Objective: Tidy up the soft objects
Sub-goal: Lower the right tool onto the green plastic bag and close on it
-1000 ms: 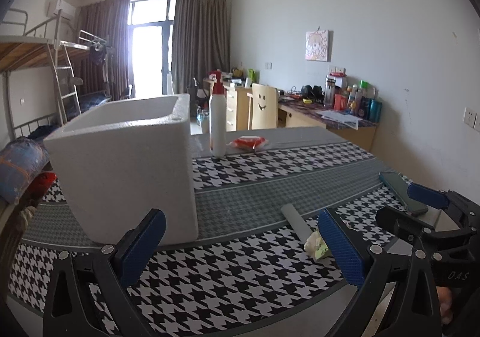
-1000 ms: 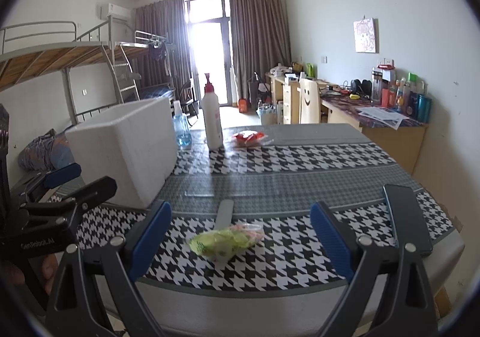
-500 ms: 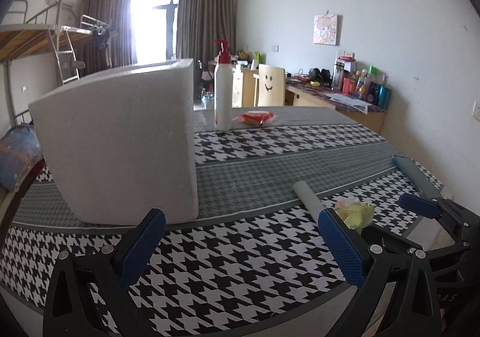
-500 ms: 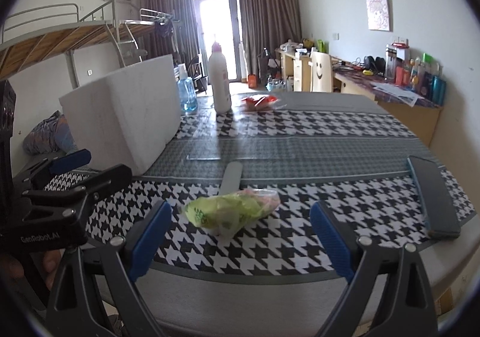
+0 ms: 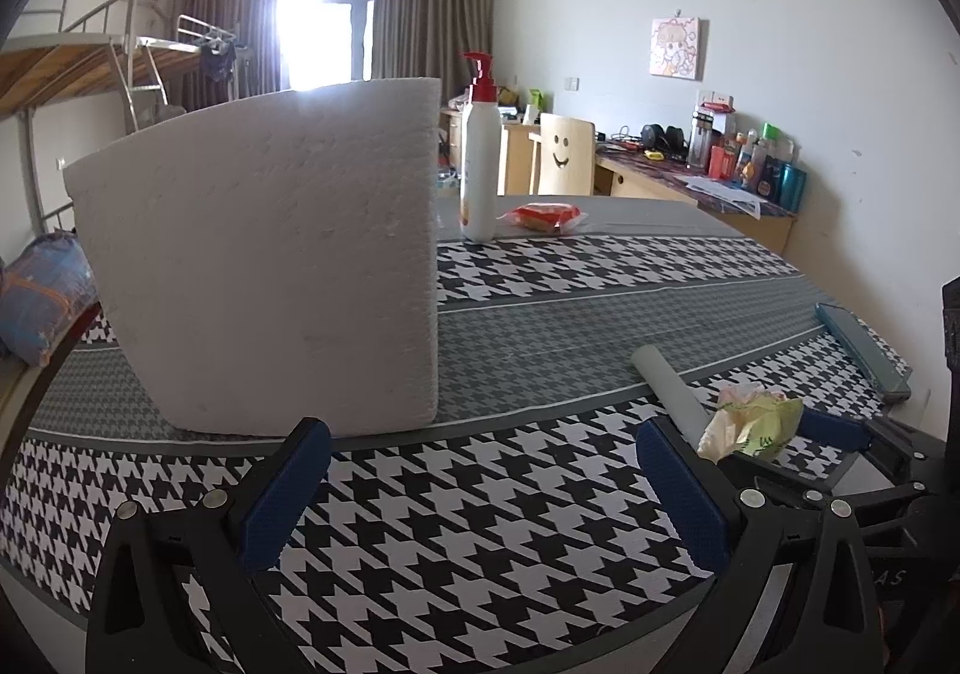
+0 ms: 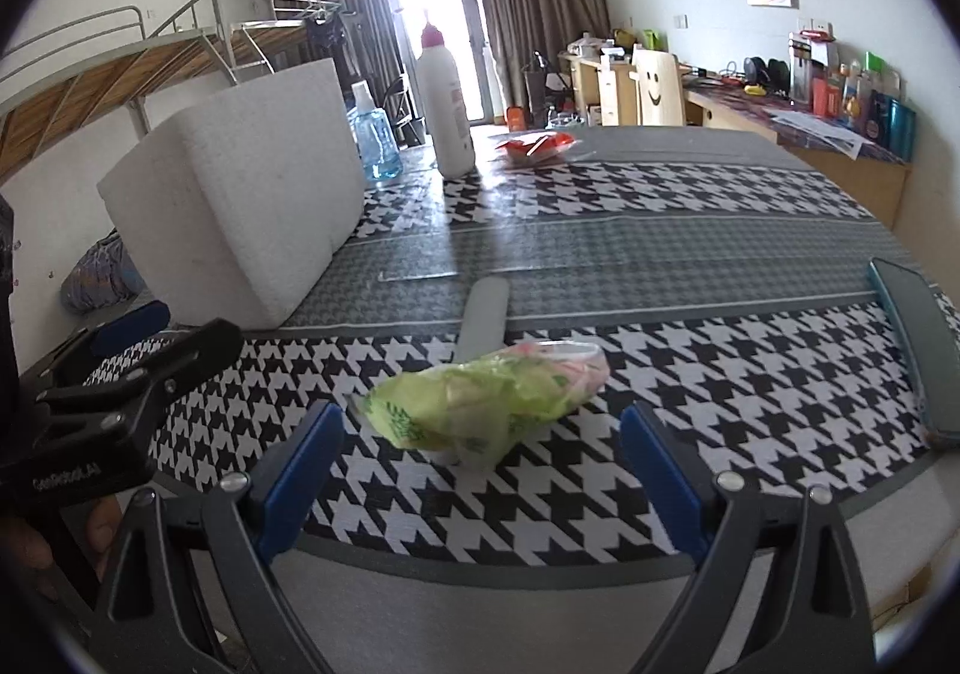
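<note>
Green bag (image 6: 492, 401) on houndstooth cloth (image 6: 690, 374), right claw (image 6: 480, 470) agape before it

A crumpled green plastic bag (image 6: 489, 404) with some pink and white showing through its thin film lies on the houndstooth cloth, low in the middle of the right wrist frame; in the left wrist frame it sits at lower right (image 5: 753, 425). It slumps flat on its side, its far end overlapping a grey tube. A white foam box (image 5: 270, 290) stands upright at centre left, well apart from the bag.
</note>
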`<action>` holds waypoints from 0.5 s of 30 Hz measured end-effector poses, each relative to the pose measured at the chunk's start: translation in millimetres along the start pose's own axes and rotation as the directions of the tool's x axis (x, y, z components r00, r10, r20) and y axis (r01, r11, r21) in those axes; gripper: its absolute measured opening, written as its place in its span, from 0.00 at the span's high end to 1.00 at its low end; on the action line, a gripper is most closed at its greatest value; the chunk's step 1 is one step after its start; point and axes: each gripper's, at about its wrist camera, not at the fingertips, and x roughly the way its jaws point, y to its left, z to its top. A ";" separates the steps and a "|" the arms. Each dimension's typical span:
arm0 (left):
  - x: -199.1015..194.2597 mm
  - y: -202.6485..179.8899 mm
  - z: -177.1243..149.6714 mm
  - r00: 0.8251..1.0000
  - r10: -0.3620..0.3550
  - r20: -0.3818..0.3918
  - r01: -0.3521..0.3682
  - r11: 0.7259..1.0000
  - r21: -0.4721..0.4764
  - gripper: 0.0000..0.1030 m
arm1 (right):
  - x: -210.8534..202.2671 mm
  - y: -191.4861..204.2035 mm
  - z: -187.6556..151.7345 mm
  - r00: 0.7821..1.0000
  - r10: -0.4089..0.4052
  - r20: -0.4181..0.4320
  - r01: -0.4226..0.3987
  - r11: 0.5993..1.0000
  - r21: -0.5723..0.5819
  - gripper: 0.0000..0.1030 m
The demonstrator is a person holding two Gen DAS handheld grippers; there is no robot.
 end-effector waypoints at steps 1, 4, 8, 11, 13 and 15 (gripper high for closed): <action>0.9 -0.2 -0.1 1.000 0.000 -0.003 0.000 1.000 0.000 0.01 | 2.0 -0.5 0.2 1.000 0.005 -0.009 -0.004 1.000 0.007 0.07; 1.2 -0.6 -0.6 1.000 -0.002 -0.003 0.002 1.000 0.018 0.01 | 4.7 -2.1 -0.5 1.000 0.017 -0.019 -0.017 0.999 0.031 0.07; 7.0 -0.1 -0.4 1.000 0.006 -0.014 -0.006 1.000 0.008 0.01 | 5.8 -9.5 -2.1 0.999 0.048 -0.023 -0.045 0.995 0.092 0.07; 11.5 -5.7 -0.9 1.000 0.003 -0.028 -0.002 1.000 0.022 0.01 | 5.7 -11.1 -3.1 0.998 0.055 -0.022 -0.052 0.993 0.108 0.08; 13.2 -11.2 -0.3 1.000 0.001 -0.027 0.000 0.999 0.037 0.01 | 4.2 -11.3 -3.2 0.998 0.061 -0.022 -0.059 0.992 0.113 0.16; 14.5 -15.6 -0.2 1.000 -0.003 -0.030 0.004 0.999 0.048 0.01 | 4.5 -13.5 -2.1 0.996 0.079 -0.028 -0.076 0.991 0.114 0.26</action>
